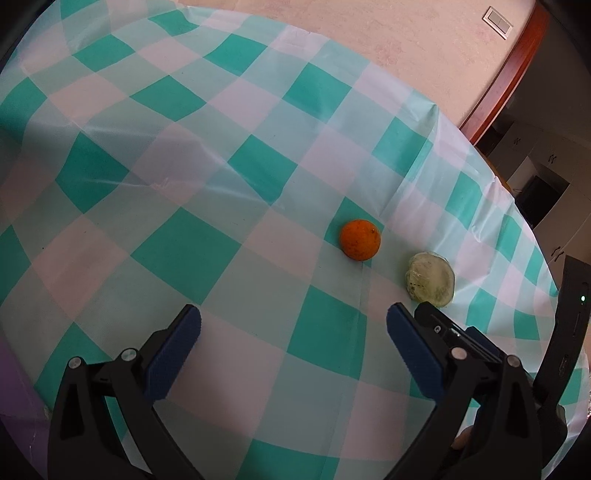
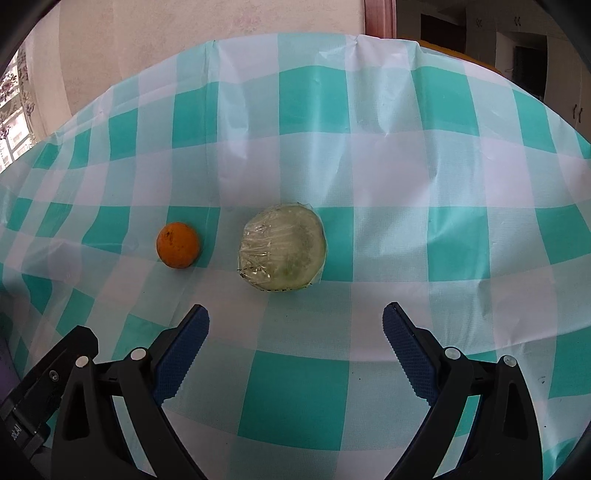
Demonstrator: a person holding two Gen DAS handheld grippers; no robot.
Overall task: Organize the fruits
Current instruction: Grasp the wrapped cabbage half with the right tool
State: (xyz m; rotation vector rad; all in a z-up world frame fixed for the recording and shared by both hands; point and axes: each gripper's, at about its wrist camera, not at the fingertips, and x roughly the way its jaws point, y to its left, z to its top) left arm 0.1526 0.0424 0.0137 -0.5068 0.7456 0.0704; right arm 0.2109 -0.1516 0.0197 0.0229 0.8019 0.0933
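Observation:
An orange (image 1: pixel 360 240) lies on the green-and-white checked tablecloth (image 1: pixel 192 206), with a pale green cut melon half wrapped in clear film (image 1: pixel 431 278) just to its right. My left gripper (image 1: pixel 293 325) is open with nothing between its blue pads; the orange sits ahead of it, slightly right. In the right wrist view the wrapped melon (image 2: pixel 282 246) is straight ahead of my open right gripper (image 2: pixel 295 321), and the orange (image 2: pixel 178 244) lies to its left. Part of the right gripper's body shows behind the left gripper's right finger (image 1: pixel 413 354).
The tablecloth (image 2: pixel 424 177) has creases and drops off at the far edge. Behind it are a pinkish wall (image 1: pixel 388 33) with a light switch (image 1: pixel 499 22), a reddish door frame (image 1: pixel 506 70) and dark cabinets (image 2: pixel 524 59).

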